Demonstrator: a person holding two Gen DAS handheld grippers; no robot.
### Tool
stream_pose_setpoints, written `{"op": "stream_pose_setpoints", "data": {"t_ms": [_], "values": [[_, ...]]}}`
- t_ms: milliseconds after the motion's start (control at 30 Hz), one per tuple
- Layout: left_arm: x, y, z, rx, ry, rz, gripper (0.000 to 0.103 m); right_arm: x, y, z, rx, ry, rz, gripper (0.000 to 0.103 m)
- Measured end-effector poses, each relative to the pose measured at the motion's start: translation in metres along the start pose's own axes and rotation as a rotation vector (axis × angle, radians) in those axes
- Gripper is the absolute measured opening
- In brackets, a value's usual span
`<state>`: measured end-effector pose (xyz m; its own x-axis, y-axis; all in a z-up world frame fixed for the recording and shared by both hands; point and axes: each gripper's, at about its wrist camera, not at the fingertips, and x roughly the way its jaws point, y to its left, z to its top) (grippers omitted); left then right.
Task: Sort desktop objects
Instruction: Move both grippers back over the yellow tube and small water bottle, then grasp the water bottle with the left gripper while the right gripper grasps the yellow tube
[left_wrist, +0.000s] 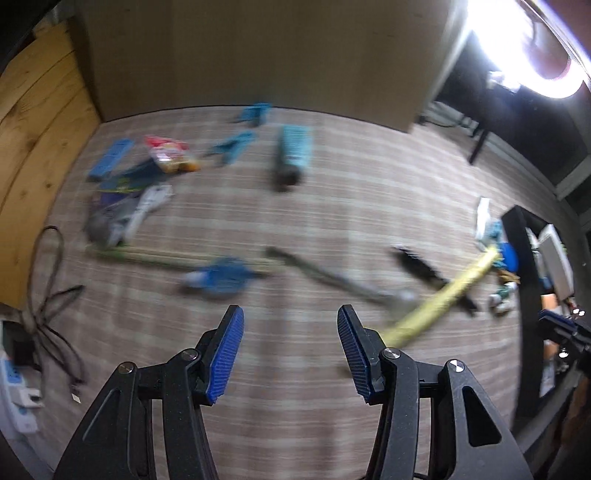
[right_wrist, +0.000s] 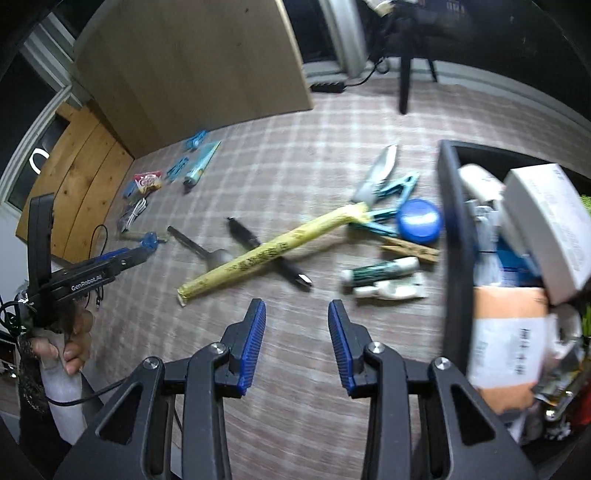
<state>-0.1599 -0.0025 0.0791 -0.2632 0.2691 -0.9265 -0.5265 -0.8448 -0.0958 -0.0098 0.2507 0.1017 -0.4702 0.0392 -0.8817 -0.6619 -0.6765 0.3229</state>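
Nearest the right wrist camera, the right gripper (right_wrist: 296, 343) stood with its jaws apart and nothing between them, above bare checked cloth (right_wrist: 295, 424). The left gripper (left_wrist: 290, 350) was likewise parted and empty. At eleven o'clock from the right fingers lay the yellow paper sleeve (right_wrist: 273, 251), long and slim, crossing a black pen (right_wrist: 266, 254) and touching a metal spoon (right_wrist: 207, 251). It looked light and slightly crushable, probably stiff along its length; a grip across its middle, clear of the pen, seemed safest. At two o'clock lay small tubes (right_wrist: 384, 280), a wooden peg (right_wrist: 410, 251) and a blue round lid (right_wrist: 419, 221), likely slippery. The black bin (right_wrist: 452, 236) at three o'clock was already crowded.
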Motion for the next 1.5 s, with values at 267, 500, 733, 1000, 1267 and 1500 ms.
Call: {"op": "stream_pose_setpoints", "data": {"t_ms": [267, 500, 733, 1000, 1267, 1500], "values": [[0.017, 0.038, 0.013, 0.2, -0.001, 0.016, 0.052, 0.055, 0.025, 0.014, 0.115, 0.114, 0.032, 0.035], [0.036, 0.034, 0.017, 0.43, 0.008, 0.039, 0.052, 0.099, 0.033, 0.02, 0.257, 0.187, 0.009, 0.035], [0.055, 0.017, 0.019, 0.573, 0.031, 0.027, 0.052, 0.115, 0.025, 0.025, 0.379, 0.192, -0.014, 0.035], [0.069, 0.0, 0.021, 0.618, 0.043, 0.006, 0.039, 0.121, 0.03, 0.039, 0.4, 0.174, -0.064, 0.035], [0.06, 0.009, 0.017, 0.563, 0.035, -0.033, 0.033, 0.124, 0.047, 0.044, 0.314, 0.16, -0.147, 0.026], [0.05, 0.017, 0.008, 0.505, 0.028, -0.045, 0.034, 0.13, 0.071, 0.044, 0.179, 0.17, -0.192, 0.019]]}}
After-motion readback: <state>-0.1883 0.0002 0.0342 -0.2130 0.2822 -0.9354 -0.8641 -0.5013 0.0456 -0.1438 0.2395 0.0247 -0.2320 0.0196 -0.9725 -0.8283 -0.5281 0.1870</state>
